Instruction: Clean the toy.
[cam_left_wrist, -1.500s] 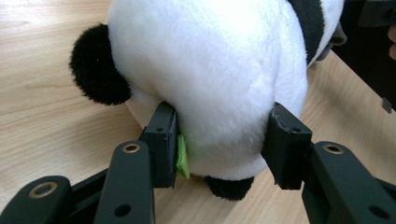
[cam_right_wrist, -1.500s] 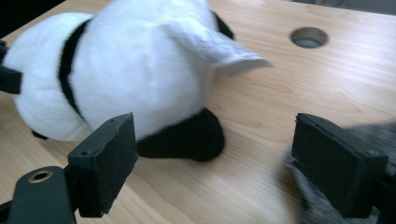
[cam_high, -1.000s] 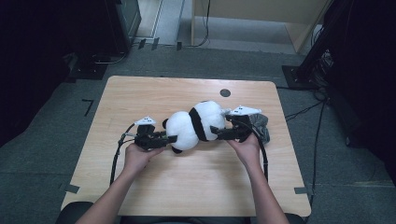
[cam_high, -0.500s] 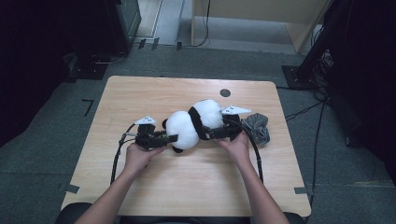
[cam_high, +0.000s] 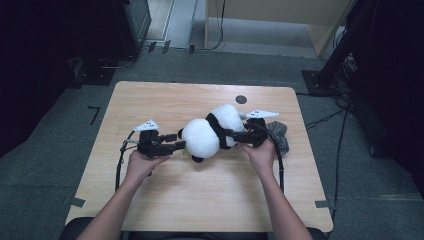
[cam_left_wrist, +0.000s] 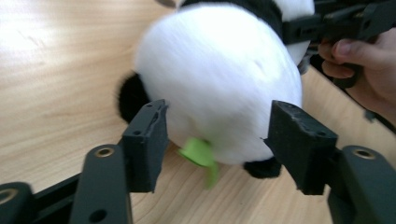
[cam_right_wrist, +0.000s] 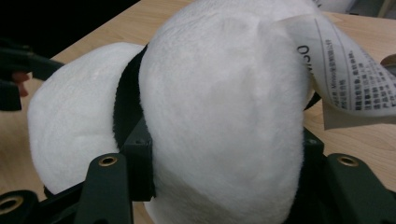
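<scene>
while the right claw (cam_high: 231, 135) grips the panda (cam_high: 212, 132) across its white body, jaws sunk into the fur, the left claw (cam_high: 179, 146) gapes wide just short of the head end, holding nothing. the panda lies on its side mid-bench (cam_high: 165, 100), a green tag (cam_left_wrist: 201, 155) poking out beneath it. the risk, i judge: soft plush squashes and slides, so a tug from the right could let it roll or slip free; the left claw closing could catch only fur or that green tag. a paper label (cam_right_wrist: 345, 70) flaps beside the right jaws and may get pinched. a grey cloth (cam_high: 280, 134) lies near the right hand (cam_high: 259, 154), and cables trail close.
</scene>
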